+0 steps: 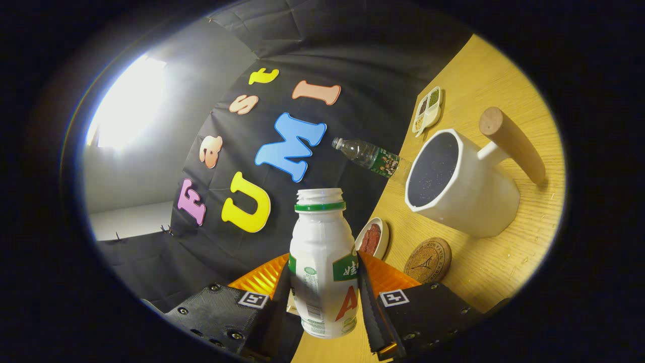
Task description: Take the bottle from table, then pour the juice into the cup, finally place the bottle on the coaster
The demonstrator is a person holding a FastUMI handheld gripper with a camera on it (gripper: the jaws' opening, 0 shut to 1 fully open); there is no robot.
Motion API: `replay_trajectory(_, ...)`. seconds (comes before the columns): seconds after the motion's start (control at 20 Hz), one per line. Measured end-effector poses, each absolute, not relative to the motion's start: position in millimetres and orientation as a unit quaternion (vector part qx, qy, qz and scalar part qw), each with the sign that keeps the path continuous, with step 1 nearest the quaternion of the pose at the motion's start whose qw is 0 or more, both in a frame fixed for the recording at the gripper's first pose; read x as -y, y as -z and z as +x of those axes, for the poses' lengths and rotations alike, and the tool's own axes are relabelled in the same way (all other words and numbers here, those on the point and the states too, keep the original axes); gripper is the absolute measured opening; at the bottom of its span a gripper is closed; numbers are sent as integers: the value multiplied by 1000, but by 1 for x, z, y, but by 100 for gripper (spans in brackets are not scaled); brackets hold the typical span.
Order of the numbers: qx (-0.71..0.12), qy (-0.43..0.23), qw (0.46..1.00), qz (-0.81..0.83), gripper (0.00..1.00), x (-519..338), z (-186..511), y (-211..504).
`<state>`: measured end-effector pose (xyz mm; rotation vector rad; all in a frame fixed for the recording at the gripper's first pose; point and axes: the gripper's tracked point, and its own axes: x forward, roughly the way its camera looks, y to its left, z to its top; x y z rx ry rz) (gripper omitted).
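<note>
The scene is viewed from a camera mounted on the tongs point(322, 297), close behind them. The view is rolled, facing along the tilted worktop point(484, 272) toward the booth wall point(352, 60).

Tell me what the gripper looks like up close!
The gripper has two long flat fingers on chunky black textured blocks dotted with round screw heads. Each block carries a small square black-and-white marker tag. Ribbed orange panels sit behind the fingers.
</note>
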<state>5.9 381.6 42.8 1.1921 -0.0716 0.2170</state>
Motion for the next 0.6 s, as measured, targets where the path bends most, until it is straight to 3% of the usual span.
replay_trajectory(0.6, 45, -103, 740, 663, 65, -371, 9, -47)
